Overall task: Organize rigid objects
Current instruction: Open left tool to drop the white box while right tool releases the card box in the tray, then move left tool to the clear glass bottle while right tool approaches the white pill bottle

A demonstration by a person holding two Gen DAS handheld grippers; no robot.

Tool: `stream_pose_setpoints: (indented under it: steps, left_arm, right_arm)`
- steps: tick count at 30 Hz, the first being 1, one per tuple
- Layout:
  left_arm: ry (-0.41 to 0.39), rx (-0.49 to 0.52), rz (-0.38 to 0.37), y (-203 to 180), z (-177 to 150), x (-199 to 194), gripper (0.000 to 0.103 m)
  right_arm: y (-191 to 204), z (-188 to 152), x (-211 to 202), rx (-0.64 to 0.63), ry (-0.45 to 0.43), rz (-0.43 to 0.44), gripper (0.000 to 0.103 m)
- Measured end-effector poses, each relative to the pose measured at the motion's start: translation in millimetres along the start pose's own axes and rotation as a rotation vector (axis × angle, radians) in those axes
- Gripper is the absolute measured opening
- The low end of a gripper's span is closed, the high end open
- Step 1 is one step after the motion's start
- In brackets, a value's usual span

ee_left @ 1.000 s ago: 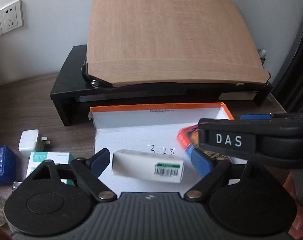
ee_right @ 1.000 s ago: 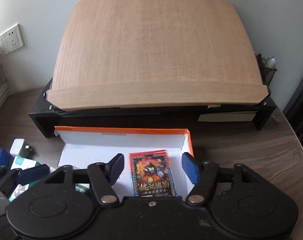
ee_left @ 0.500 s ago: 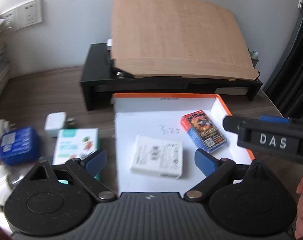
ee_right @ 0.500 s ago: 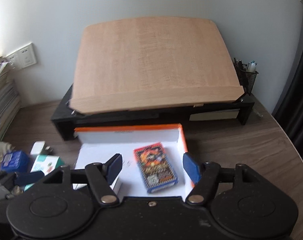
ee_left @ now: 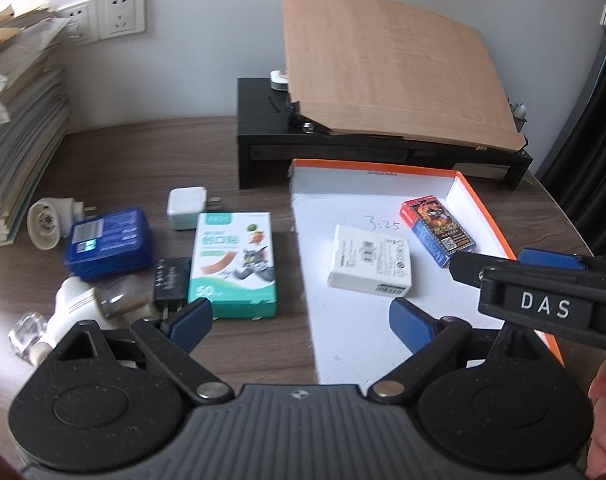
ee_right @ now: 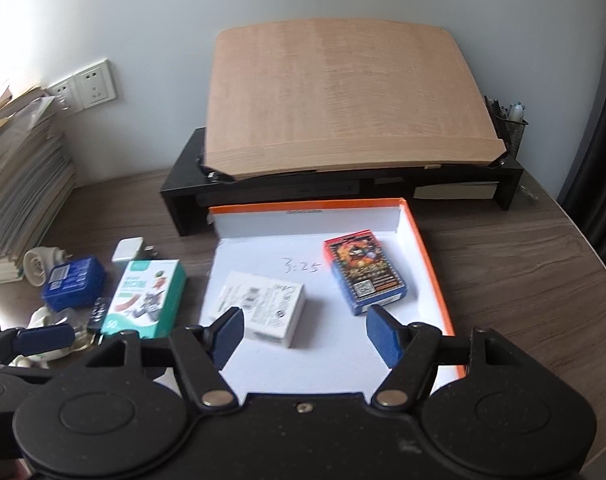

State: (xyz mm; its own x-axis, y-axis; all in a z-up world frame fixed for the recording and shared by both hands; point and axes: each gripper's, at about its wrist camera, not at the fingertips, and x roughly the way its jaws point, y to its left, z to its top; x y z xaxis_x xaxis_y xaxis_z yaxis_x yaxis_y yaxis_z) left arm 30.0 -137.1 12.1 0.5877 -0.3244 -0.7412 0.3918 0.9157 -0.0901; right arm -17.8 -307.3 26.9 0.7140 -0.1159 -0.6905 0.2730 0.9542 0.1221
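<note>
- Both grippers have drawn back from the tray (ee_right: 431, 264); the white box (ee_left: 370, 260) and card box (ee_right: 363, 272) now lie inside it, apart.
- Left gripper (ee_left: 299, 322) has just opened wider; right gripper (ee_right: 309, 334) likewise. Both are wide, holding nothing.
- Probably next: the plaster box (ee_left: 233, 264) and the other loose items left of the tray.

Left gripper (ee_left: 299, 322) & right gripper (ee_right: 309, 334): jaws wide, empty, angled down.
</note>
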Motion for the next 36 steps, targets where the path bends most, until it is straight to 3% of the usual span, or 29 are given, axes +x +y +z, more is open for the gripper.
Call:
stream_pose_setpoints:
  steps: [11,25,32,36]
  left_arm:
    - [-0.007,-0.055,0.040,45,-21,-21,0.098]
    - [0.015,-0.134,0.147,123,-55,-37,0.098]
    - [0.045,-0.225,0.235,182,-63,-27,0.098]
    - [0.052,-0.257,0.243,202,-59,-12,0.098]
  right_arm:
    - [50,-11,-7,-0.054,0.011,0.053,0.081]
    - [133,-36,5,-0.149,0.067,0.165,0.081]
    - [156,-50,4,-0.177,0.090,0.187,0.081]
    - [165,-57,4,-0.191,0.104,0.194,0.081]
